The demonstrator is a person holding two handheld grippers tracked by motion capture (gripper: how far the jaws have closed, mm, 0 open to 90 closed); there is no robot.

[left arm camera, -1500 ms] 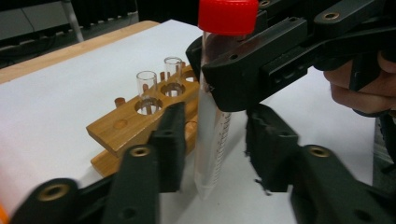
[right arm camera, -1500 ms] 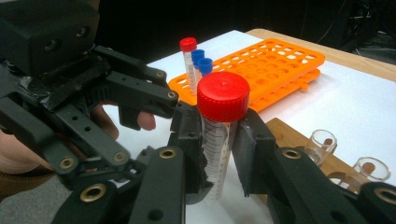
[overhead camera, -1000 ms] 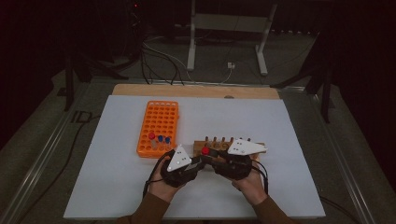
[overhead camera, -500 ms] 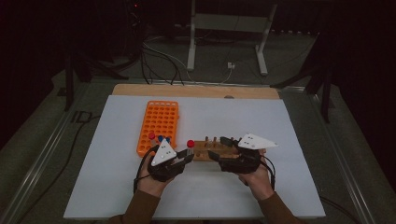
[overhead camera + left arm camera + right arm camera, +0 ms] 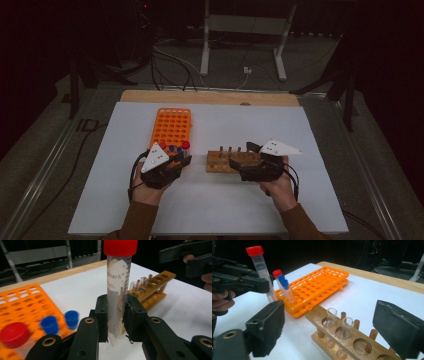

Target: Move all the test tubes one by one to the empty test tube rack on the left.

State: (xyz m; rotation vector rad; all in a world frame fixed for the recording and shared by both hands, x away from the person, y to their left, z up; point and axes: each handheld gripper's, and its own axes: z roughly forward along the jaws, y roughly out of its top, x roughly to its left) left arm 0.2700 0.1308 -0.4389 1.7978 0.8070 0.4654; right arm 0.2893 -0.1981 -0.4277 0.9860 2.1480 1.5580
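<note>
Left gripper [image 5: 116, 322] pinches red-capped tube [image 5: 118, 287] low on its barrel, upright, near the orange rack [image 5: 22, 302]. Light, stiff, smooth plastic; likely to slip, so grip mid-barrel below the cap. Right gripper [image 5: 337, 332], jaws just spread and empty, over the wooden rack [image 5: 347, 345].

Your left gripper [image 5: 184, 159] has its jaws clamped tight, held low and pointing away from you, left hand [image 5: 145, 187] wrapped under it. Your right gripper [image 5: 239, 170] points left toward the other one; its jaws have just been opening and now stand wide, nothing between them, right hand [image 5: 276, 187] underneath.
</note>
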